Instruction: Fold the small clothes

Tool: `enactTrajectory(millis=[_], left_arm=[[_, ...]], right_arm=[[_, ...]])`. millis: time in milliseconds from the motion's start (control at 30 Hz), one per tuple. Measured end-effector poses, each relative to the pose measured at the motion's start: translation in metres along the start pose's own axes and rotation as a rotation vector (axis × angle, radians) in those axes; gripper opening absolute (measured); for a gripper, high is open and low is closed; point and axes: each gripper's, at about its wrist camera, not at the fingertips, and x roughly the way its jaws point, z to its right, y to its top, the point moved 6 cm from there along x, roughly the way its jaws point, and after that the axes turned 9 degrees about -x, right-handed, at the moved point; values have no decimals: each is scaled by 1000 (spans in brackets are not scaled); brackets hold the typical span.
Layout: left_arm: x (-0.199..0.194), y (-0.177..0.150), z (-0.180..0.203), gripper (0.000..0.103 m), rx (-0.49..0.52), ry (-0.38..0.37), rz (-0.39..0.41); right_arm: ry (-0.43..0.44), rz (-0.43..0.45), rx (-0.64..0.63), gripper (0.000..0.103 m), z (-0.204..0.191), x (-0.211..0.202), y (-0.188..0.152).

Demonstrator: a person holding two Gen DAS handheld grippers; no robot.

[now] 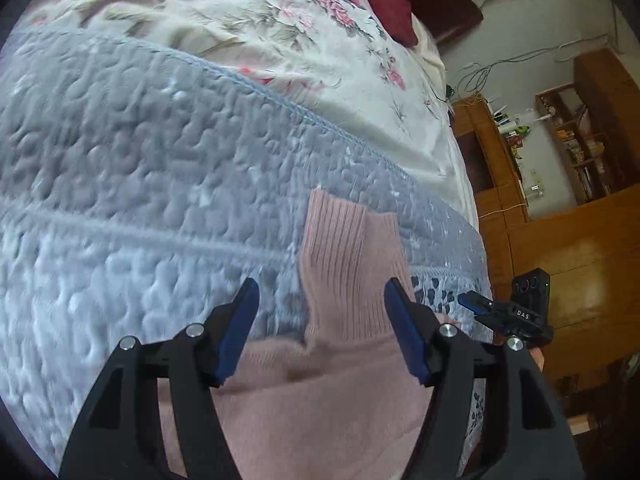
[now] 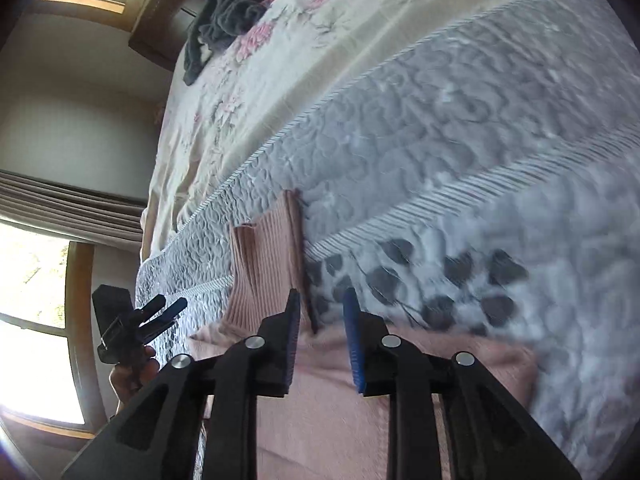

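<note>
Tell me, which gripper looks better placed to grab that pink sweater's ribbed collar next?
Probably the left gripper: its jaws are spread wide with the pink sweater's ribbed collar lying between them. The right gripper is open more narrowly and points past the collar's edge, toward the grey quilt.

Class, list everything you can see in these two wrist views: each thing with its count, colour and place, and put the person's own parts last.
Sweater: one, pink, flat on the quilt, ribbed collar pointing away.
Quilt: one, blue-grey, textured, covers the near bed.
Floral sheet: one, cream with pink flowers, beyond the quilt.
Dark clothes: one pile, grey, far end of the bed.
Red cushion: one, dark red, near the pile.
Wooden shelves: brown, against the wall beside the bed.
Windows: bright, beside the bed.
Left claw: black with blue pads, open over the collar.
Right claw: black with blue pads, open over the sweater.
Hand: one, gripping the left claw's handle.
</note>
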Motion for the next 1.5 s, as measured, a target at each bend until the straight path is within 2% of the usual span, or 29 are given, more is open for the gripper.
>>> enactTrajectory(millis=[133,267,333,433,467,500,533,633,800,933,1133,1333,1433,1500], left_arm=[[52,27,12,63,28,-8,-40],[93,37,10,62,47,21,-68],[106,40,12,58,55,10,-74],[116,42,22,37,93,-13,-83],[118,42,25,22,112,2,-77],[118,43,26,6,125,22,-68],[116,45,25,7,126,38,-53],[101,45,27,5,119,31,-15],[53,29,67,5,207,-41,39],[9,0,96,5,280,-78,65],[-41,-67,108,5,384,-55,59],[-53,-140,78,5,392,-3,-4],[-44,-170,55,5,362,27,-69],[-32,-190,35,6,335,75,-133]], right_arm=[[-8,-29,-44,32,-18,53,33],[-32,-52,-64,33,-19,92,51],[-38,-60,-70,33,-18,107,58],[-21,-60,-74,33,-19,120,67],[-15,-63,-77,33,-21,123,69],[-27,-68,-88,26,-21,126,70],[-62,-71,-111,12,-21,127,71],[-87,-49,-162,9,-26,116,70],[-29,52,-225,8,-54,64,64],[8,108,-299,8,-84,17,42],[13,122,-406,8,-121,-30,-21],[-33,62,-446,8,-127,-36,-101],[-76,8,-459,8,-118,-25,-137],[-107,-40,-473,9,-110,-14,-159]])
